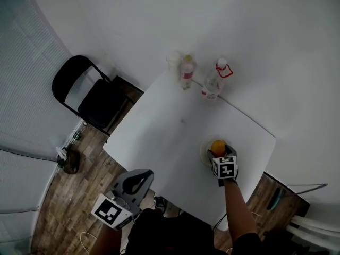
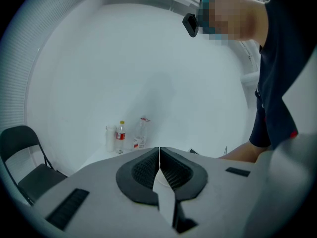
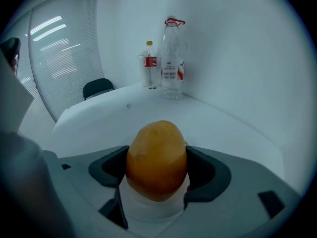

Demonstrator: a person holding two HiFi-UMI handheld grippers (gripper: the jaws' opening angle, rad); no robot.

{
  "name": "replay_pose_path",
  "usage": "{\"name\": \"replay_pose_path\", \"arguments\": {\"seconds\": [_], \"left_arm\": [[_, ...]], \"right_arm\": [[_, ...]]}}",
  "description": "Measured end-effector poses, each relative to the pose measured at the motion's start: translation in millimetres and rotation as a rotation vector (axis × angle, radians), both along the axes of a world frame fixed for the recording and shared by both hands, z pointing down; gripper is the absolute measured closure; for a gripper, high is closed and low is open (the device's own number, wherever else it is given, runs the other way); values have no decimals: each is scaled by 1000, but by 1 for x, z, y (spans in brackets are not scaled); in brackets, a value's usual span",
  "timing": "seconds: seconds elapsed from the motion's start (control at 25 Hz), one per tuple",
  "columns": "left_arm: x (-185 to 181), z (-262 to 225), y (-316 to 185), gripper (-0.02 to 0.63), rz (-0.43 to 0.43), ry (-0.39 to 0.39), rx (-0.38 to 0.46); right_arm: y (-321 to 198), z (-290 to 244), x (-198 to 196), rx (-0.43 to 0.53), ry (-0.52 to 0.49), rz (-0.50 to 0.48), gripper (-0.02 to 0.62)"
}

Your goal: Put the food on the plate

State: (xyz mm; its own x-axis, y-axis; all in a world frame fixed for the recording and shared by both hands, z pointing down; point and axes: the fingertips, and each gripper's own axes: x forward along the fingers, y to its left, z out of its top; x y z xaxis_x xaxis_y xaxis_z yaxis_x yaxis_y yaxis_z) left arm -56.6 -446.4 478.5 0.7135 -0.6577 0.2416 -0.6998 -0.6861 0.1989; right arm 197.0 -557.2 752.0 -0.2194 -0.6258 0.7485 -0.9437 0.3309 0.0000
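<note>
White table (image 1: 175, 142) | right gripper (image 3: 156, 170) jaws clamp food (image 3: 156, 150), plate (image 1: 204, 151) half-hidden | left gripper (image 2: 159, 157) jaws together

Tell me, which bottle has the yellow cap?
The short bottle with the red label; the tall clear bottle beside it has a red loop on top instead.

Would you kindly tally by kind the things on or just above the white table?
Bottles: 2, a yellow-capped bottle and a tall clear bottle
Pale container beside them: 1
Plate: 1
Orange food: 1, held in the right gripper
Total: 5
</note>
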Motion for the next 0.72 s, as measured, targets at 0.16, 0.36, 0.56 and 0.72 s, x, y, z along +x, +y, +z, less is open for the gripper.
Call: {"name": "replay_pose_path", "arguments": {"seconds": [0.16, 0.36, 0.56, 0.72], "left_arm": [[0, 6, -2, 583, 10, -13, 10], [5, 1, -3, 581, 7, 14, -18], [5, 0, 6, 582, 21, 2, -19], [9, -6, 10, 581, 53, 30, 18]], "right_arm": [[-2, 4, -2, 5, 10, -26, 229], [0, 9, -7, -20, 21, -58, 227], [2, -14, -2, 21, -28, -23, 226], [10, -72, 4, 127, -121, 18, 226]]}}
